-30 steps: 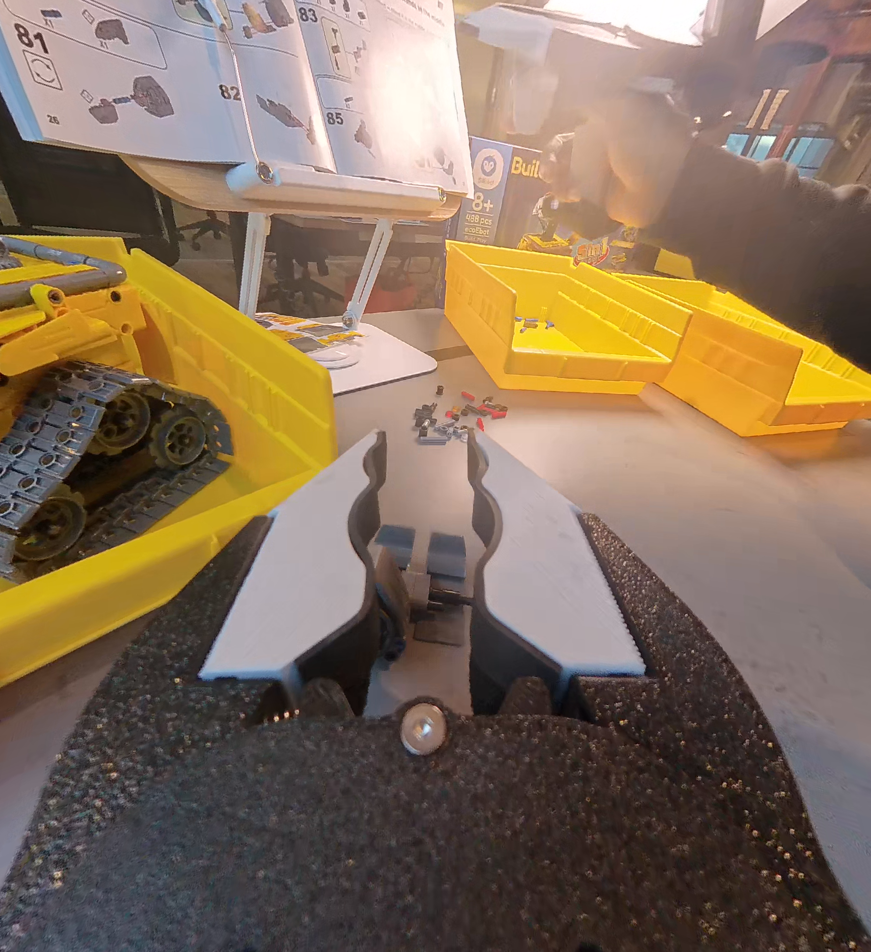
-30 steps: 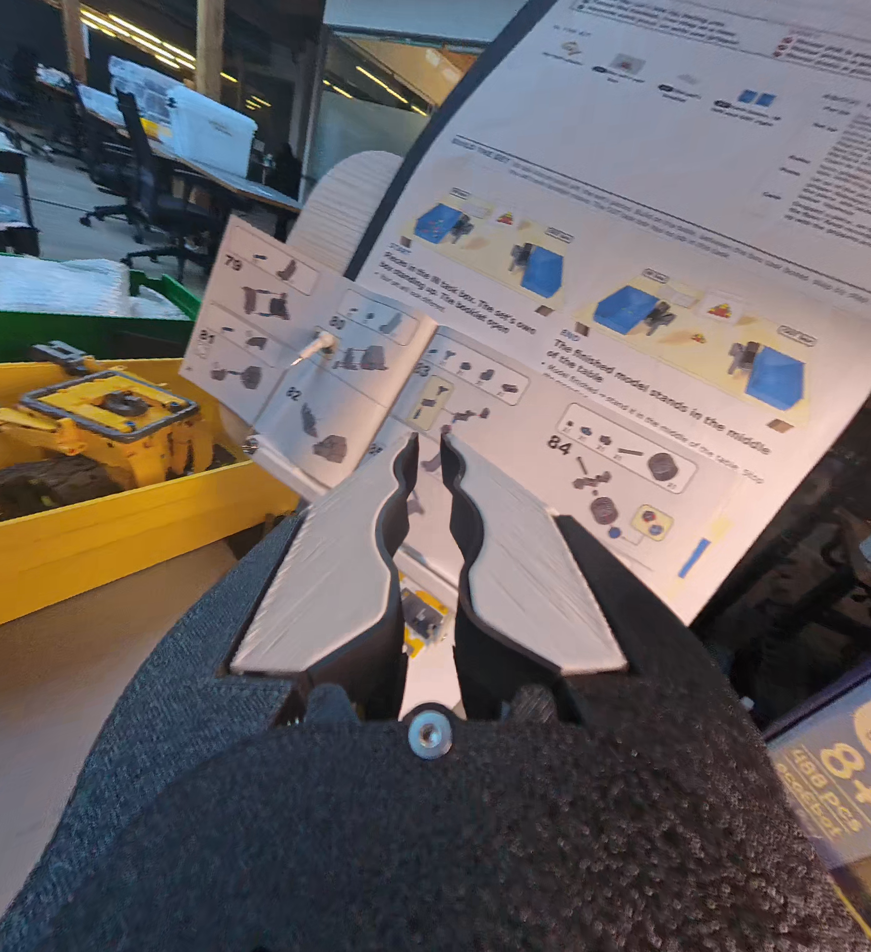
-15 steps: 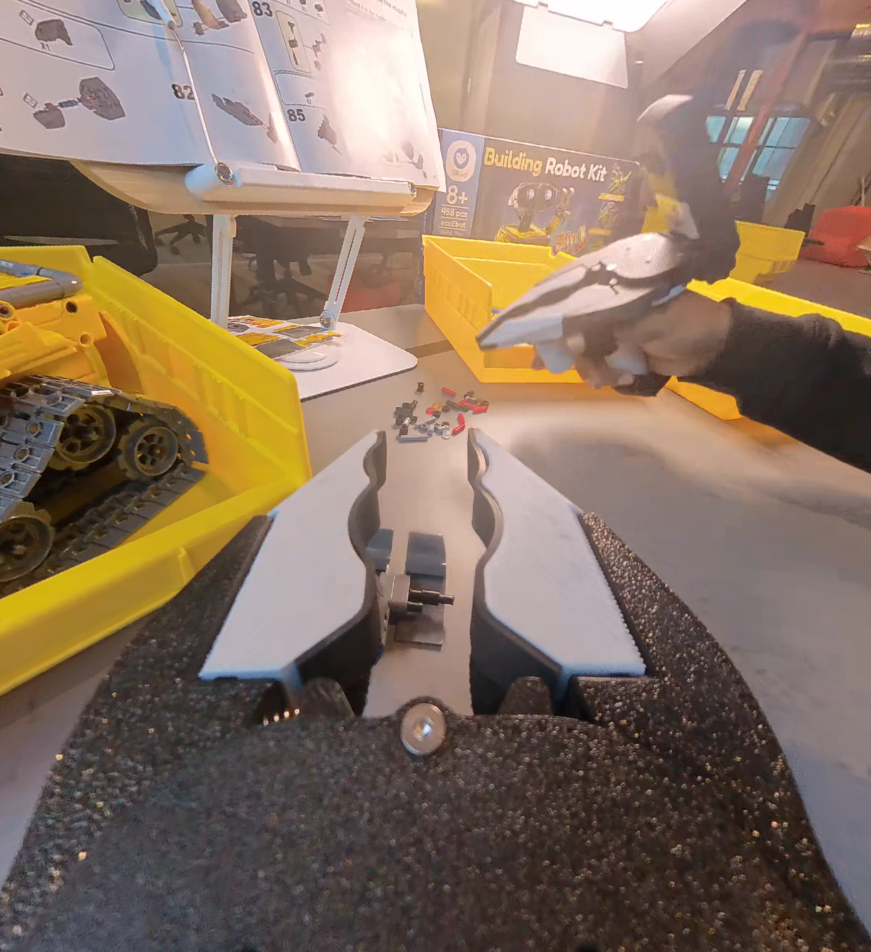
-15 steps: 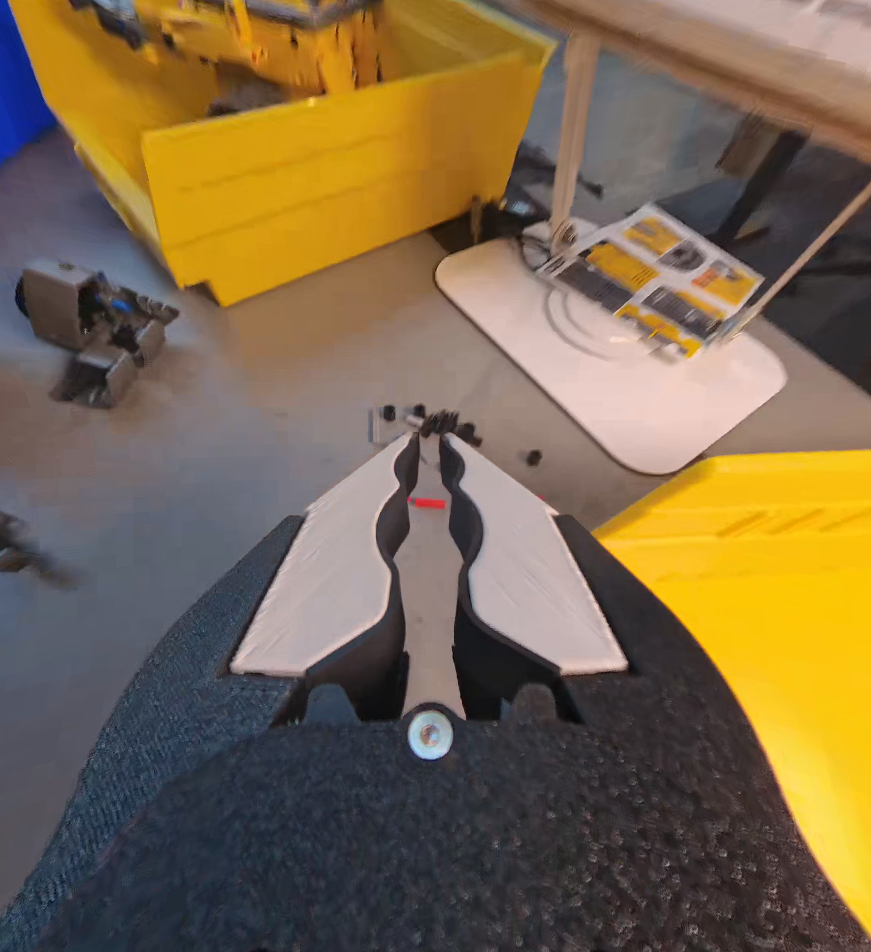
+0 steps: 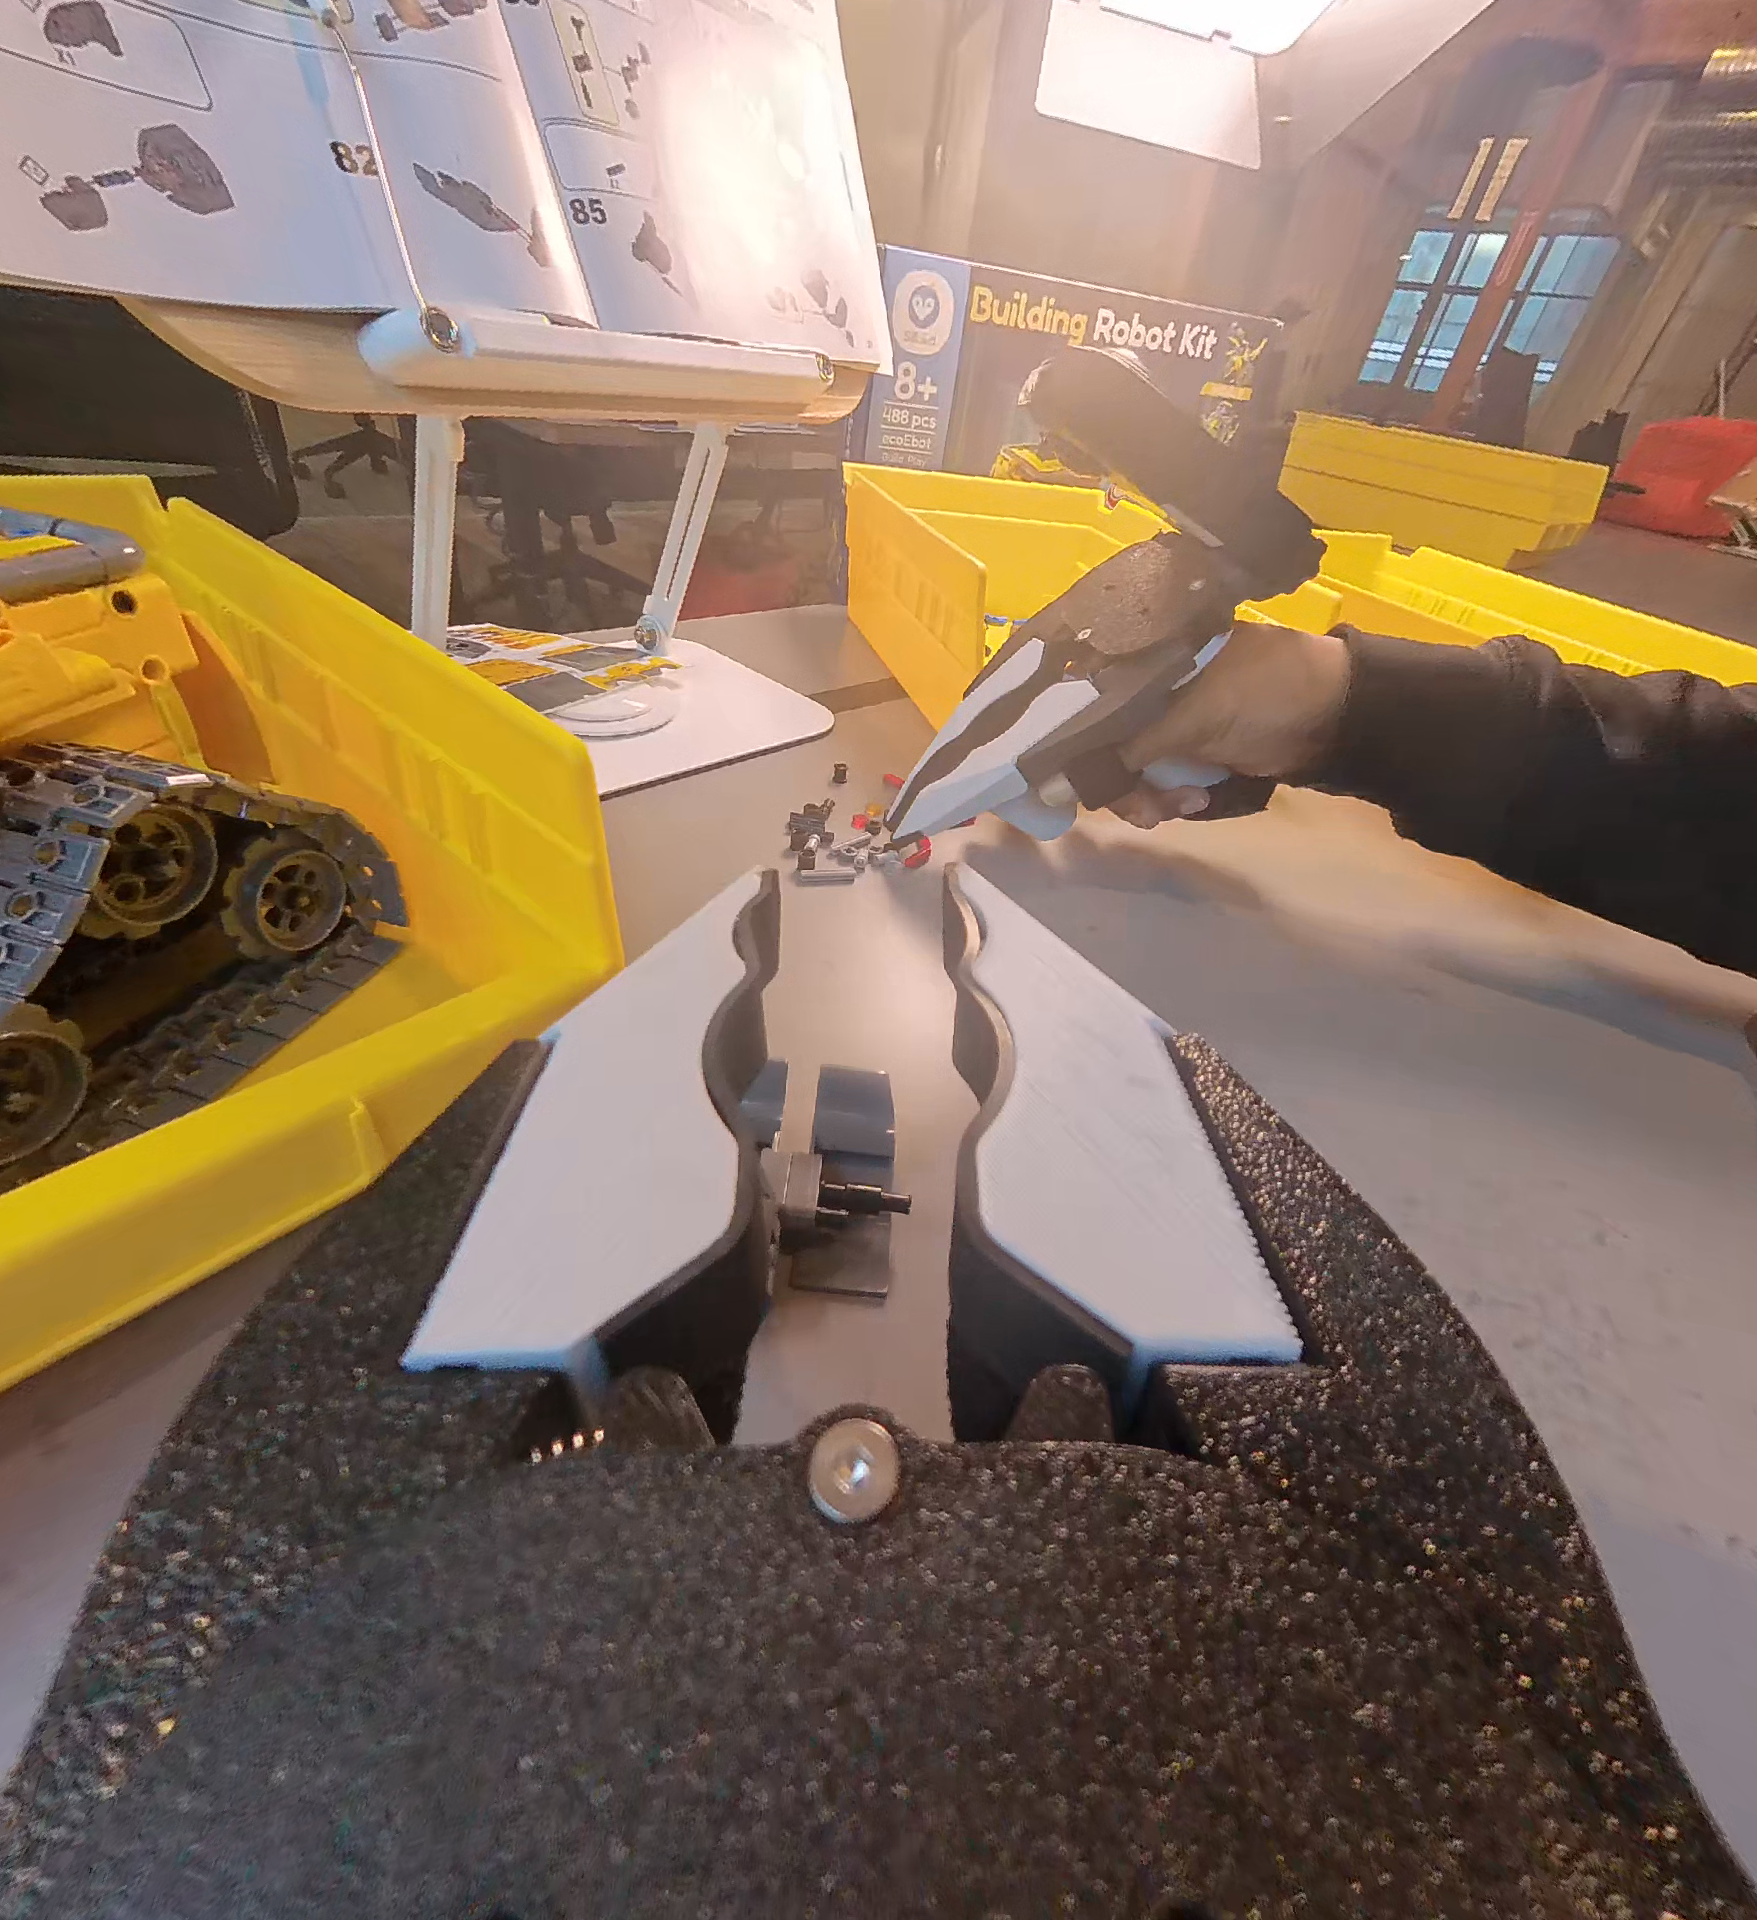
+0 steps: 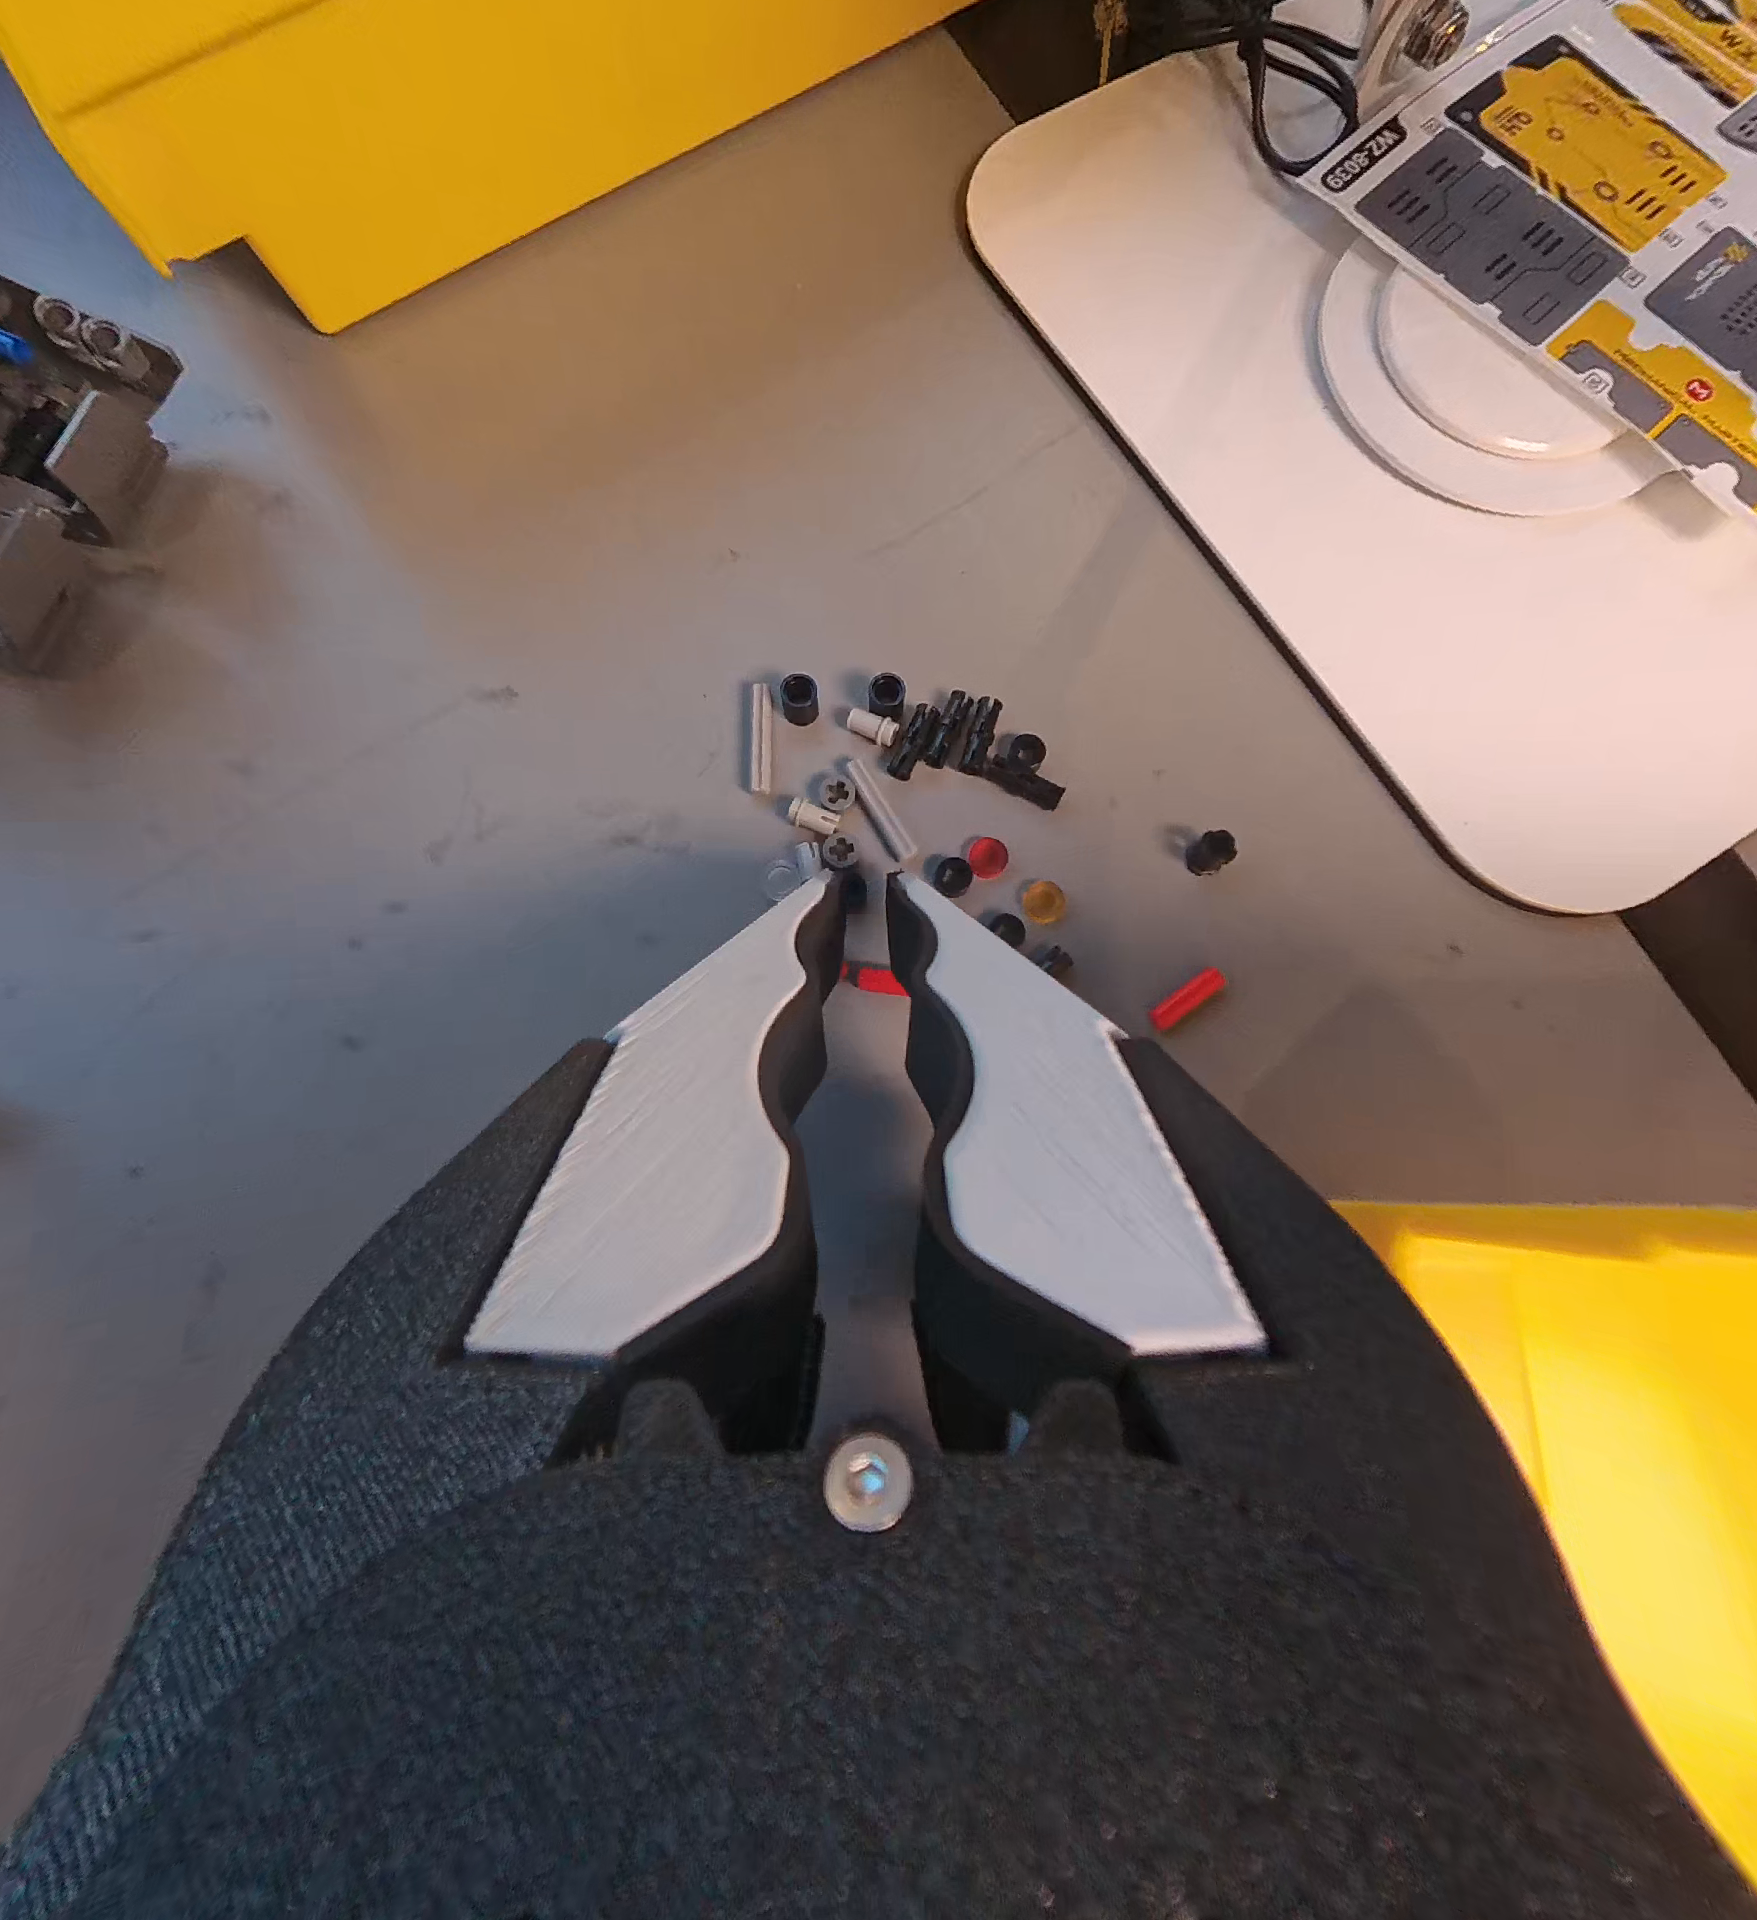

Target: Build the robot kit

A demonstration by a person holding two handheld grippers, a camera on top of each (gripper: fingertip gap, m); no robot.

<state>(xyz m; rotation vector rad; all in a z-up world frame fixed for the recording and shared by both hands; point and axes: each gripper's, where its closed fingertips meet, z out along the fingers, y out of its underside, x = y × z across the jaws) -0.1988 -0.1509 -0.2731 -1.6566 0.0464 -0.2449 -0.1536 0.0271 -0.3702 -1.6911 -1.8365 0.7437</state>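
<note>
The left gripper (image 5: 858, 894) stood wide apart and held nothing. A small grey sub-assembly (image 5: 824, 1153) lay on the table between its fingers, close to the left one. To its left, a tracked yellow model (image 5: 126, 914) sat largely built in a yellow bin (image 5: 500, 790). The right gripper (image 6: 858, 883) was narrowed to a slit, its tips at the near edge of the scattered small pins and bushes (image 6: 905, 748). A dark piece sat at the tips; whether it was pinched could not be told. A red pin (image 6: 1186, 997) lay to its right.

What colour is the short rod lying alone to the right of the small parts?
Red. The rod shows best in the right wrist view.
</note>
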